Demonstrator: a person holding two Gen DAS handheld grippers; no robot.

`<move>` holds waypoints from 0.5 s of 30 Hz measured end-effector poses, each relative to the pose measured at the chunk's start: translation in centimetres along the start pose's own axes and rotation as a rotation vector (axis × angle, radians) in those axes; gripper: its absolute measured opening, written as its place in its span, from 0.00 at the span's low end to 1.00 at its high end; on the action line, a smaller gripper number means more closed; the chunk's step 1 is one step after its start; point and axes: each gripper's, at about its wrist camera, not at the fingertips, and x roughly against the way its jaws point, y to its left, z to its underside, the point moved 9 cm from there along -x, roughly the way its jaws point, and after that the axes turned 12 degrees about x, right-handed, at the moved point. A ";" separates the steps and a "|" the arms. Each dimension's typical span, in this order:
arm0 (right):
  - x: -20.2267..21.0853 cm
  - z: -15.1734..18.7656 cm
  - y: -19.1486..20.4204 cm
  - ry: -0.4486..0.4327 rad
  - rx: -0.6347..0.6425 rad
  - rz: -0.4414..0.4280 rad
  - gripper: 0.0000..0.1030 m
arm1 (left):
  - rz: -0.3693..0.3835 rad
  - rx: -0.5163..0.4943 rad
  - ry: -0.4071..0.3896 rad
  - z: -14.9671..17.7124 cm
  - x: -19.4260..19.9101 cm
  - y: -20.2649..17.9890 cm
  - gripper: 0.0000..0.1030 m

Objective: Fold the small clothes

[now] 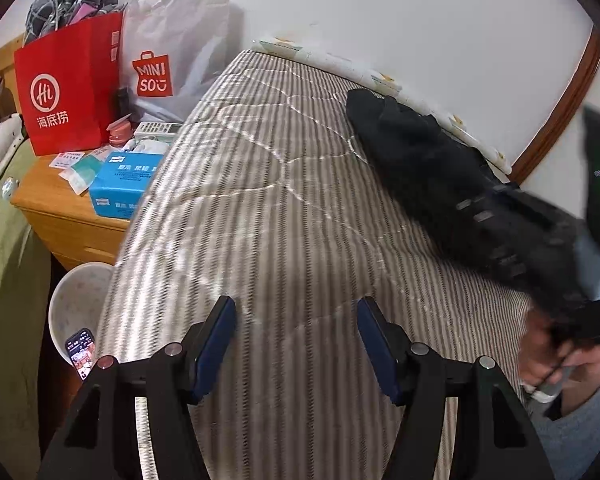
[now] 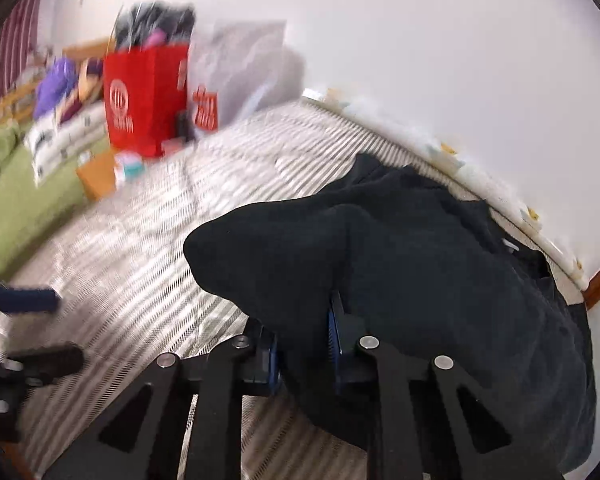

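A black garment [image 1: 420,152] lies bunched on the striped bed cover [image 1: 280,200] near the wall. In the right wrist view the garment [image 2: 420,260] drapes over my right gripper [image 2: 304,332], whose blue pads are pinched on a fold of it. My left gripper [image 1: 296,312] hovers over bare striped cover, open, with nothing between its fingers. It also shows at the left edge of the right wrist view as the left gripper [image 2: 40,330], blurred. A person's hand [image 1: 548,364] in a grey sleeve appears at lower right.
A wooden nightstand [image 1: 60,216] left of the bed carries a red paper bag [image 1: 68,92], a white shopping bag [image 1: 172,60] and a blue box [image 1: 120,184]. Below it stands a white basin [image 1: 76,304] holding a phone [image 1: 80,352]. A white wall [image 1: 420,20] borders the bed's far side.
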 end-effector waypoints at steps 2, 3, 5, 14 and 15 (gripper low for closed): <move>2.0 -0.4 -2.1 -0.048 -0.051 0.012 0.17 | -0.010 -0.012 -0.003 0.0 -0.3 -1.0 0.59; 3.2 -0.4 -3.6 -0.075 -0.089 0.017 0.17 | -0.014 -0.018 -0.004 0.1 -0.5 -1.4 0.59; 4.8 0.0 -6.2 -0.111 -0.158 0.021 0.16 | -0.018 -0.029 -0.003 0.1 -0.9 -2.9 0.59; 11.4 7.9 -21.6 -0.219 -0.523 0.023 0.16 | 0.018 -0.123 -0.028 0.2 -2.2 -11.6 0.59; 11.6 9.2 -22.9 -0.216 -0.550 0.031 0.16 | 0.027 -0.131 -0.029 0.3 -2.4 -12.4 0.59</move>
